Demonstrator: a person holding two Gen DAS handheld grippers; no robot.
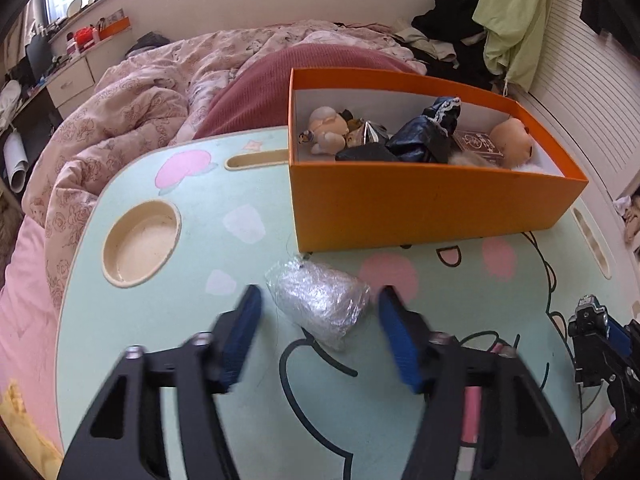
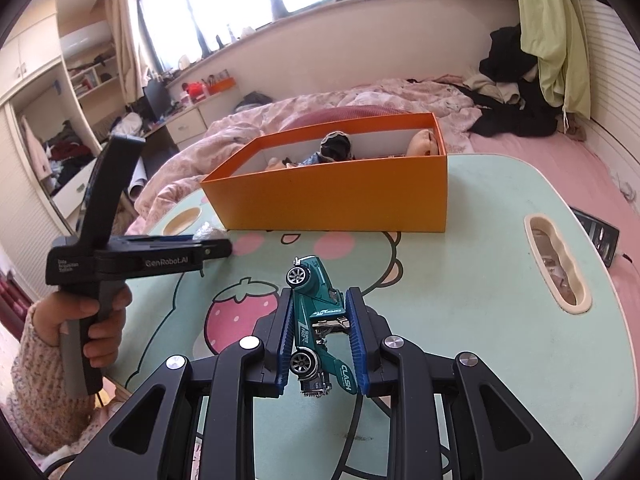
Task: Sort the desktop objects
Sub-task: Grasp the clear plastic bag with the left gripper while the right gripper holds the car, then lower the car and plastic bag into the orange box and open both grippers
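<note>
A low table (image 1: 168, 320) with a pale green top and cartoon pictures stands on a bed. At its far side sits an orange box (image 1: 420, 200), and inside it several small things already lie: dolls, a dark cloth, a small red-brown pack.

Two things are not yet in the box. One is a small crinkled plastic bag (image 1: 320, 304), which lies on the table just in front of the box. The left gripper (image 1: 318, 334) points down at it, with one blue pad on each side of the bag. A small gap shows at both sides, so the pads do not press it yet and nothing is held. The other thing is a green toy car (image 2: 318, 320). The right gripper (image 2: 320, 340) is closed narrow on it and holds it above the table, nose up.

I judge the step in hand is picking up the bag. The next move calls for closing the left pads gently until the soft bag is squeezed, then lifting both things over the near wall of the box.
</note>
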